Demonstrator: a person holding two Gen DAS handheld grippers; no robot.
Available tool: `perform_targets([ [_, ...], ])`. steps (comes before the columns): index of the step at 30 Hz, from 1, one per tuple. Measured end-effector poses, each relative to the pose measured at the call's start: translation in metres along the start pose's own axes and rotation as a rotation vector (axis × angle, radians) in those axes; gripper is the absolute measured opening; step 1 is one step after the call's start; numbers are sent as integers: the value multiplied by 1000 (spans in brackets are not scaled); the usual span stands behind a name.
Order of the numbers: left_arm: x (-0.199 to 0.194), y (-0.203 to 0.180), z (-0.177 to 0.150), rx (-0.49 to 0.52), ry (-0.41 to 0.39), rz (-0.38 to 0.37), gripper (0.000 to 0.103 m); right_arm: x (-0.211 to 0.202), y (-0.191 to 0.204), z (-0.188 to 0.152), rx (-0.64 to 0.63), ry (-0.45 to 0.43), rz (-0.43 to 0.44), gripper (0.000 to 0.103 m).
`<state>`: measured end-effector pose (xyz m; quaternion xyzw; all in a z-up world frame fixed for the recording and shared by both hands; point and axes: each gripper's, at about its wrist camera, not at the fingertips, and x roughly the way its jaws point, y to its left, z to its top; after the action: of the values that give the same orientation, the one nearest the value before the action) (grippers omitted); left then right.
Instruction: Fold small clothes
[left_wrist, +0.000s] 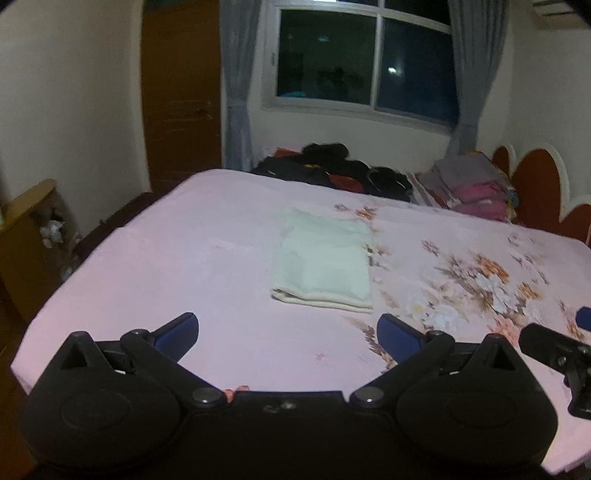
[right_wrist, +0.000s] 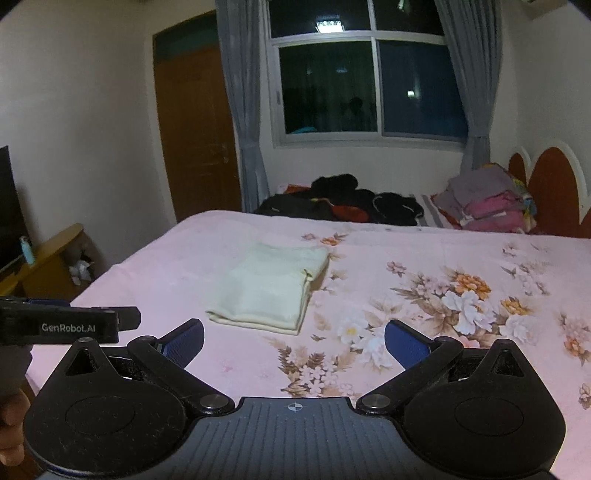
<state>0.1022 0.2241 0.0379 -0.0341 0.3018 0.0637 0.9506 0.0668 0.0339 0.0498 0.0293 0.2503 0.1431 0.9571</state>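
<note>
A pale cream cloth (left_wrist: 323, 262) lies folded into a neat rectangle on the pink flowered bed sheet (left_wrist: 184, 240); the right wrist view shows the same cloth (right_wrist: 269, 290) slightly left of centre. My left gripper (left_wrist: 288, 330) hovers above the sheet in front of the cloth, jaws wide open, nothing between its blue pads (left_wrist: 177, 330). My right gripper (right_wrist: 294, 341) is also wide open and empty, held back from the cloth's near edge. Each gripper shows at the other view's edge.
A heap of dark clothes (right_wrist: 343, 203) and a stack of folded grey and pink laundry (right_wrist: 487, 199) sit at the bed's far side by the headboard (right_wrist: 550, 184). A wooden shelf (right_wrist: 48, 258) stands left of the bed, near the door (right_wrist: 195, 125).
</note>
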Motion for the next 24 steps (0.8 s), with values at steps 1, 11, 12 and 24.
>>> perform_targets([
  [1, -2, 0, 0, 1, -7, 9, 103, -1, 0, 0, 3, -3, 0, 103],
  [11, -15, -2, -1, 54, -20, 36, 103, -2, -6, 0, 48, -19, -30, 103],
  [12, -16, -2, -1, 57, -21, 38, 103, -2, -6, 0, 47, -19, -30, 103],
  [24, -18, 2, -1, 64, -18, 40, 103, 0, -5, 1, 48, -23, -20, 103],
])
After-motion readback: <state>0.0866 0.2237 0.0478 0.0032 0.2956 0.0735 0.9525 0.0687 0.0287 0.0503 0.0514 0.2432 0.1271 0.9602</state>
